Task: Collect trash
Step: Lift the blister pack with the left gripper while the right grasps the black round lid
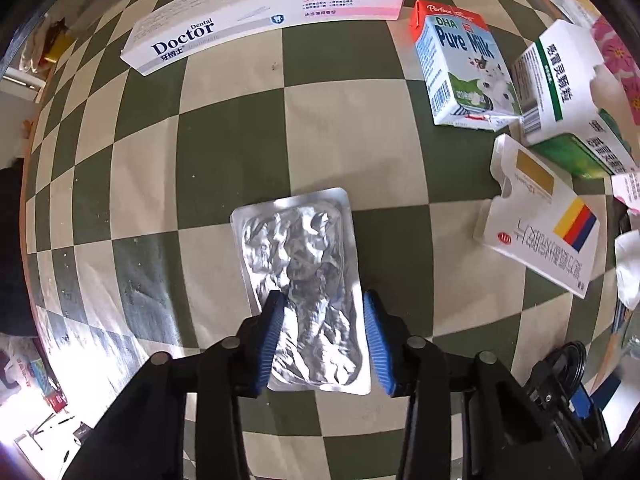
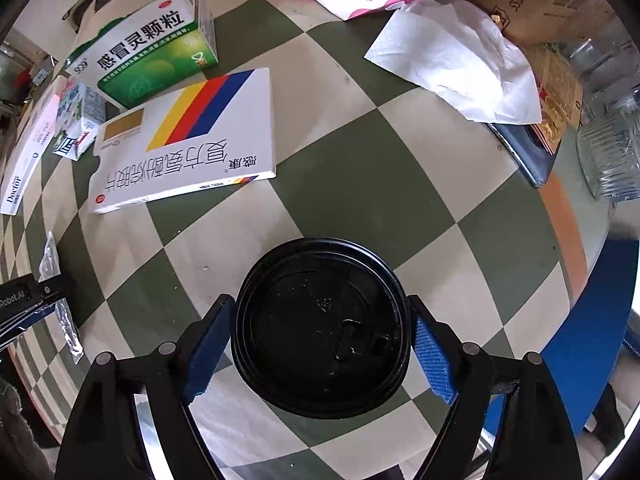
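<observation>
Blister pack (image 1: 302, 276) lies flat between the left gripper (image 1: 324, 314) pads, long axis running straight ahead of the tongs; jaws partly open, left pad overlapping its edge, no firm pinch visible. Right gripper (image 2: 320, 344) stands wide, straddling a black-lidded cup (image 2: 322, 328) directly below, pads just beside the rim.

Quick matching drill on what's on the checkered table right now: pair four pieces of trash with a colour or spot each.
Things:
1. foil blister pack
2. cup lid
3. toothpaste box
4. tissue

Descriptions:
A. black, between the right tongs
B. white, crumpled, near the brown cardboard box
C. silver, between the left tongs
D. long, marked "Doctor"

Pairs: 1-C, 2-A, 3-D, 4-B
</observation>
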